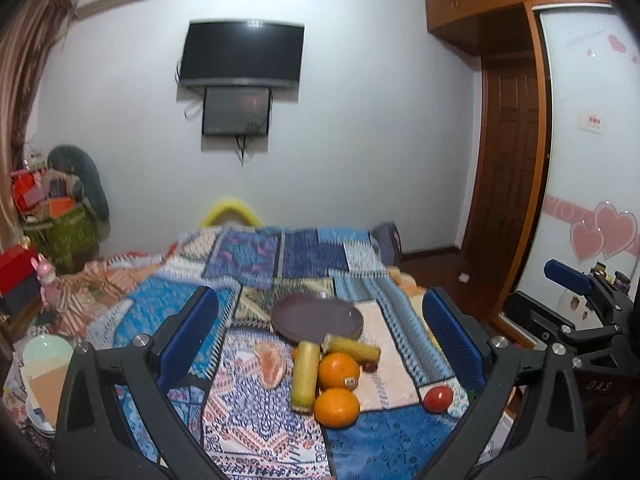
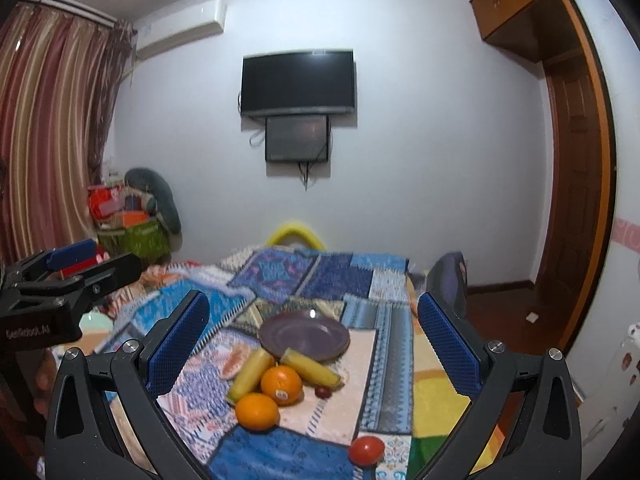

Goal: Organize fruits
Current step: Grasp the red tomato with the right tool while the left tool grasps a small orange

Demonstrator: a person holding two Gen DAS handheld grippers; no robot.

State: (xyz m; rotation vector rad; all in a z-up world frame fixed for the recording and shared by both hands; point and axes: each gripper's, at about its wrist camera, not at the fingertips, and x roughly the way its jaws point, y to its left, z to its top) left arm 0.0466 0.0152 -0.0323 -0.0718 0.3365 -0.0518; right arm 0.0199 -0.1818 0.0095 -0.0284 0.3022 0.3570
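Note:
A purple plate lies on the patchwork bedspread. In front of it lie two banana pieces, two oranges, a grapefruit wedge, a small dark fruit and a red tomato off to the right. My left gripper is open and empty, above and short of the fruit. My right gripper is open and empty, also short of the fruit.
The bedspread covers the bed. The right gripper shows at the right edge of the left wrist view. Boxes and clutter stand at the left wall. A wooden door is at the right.

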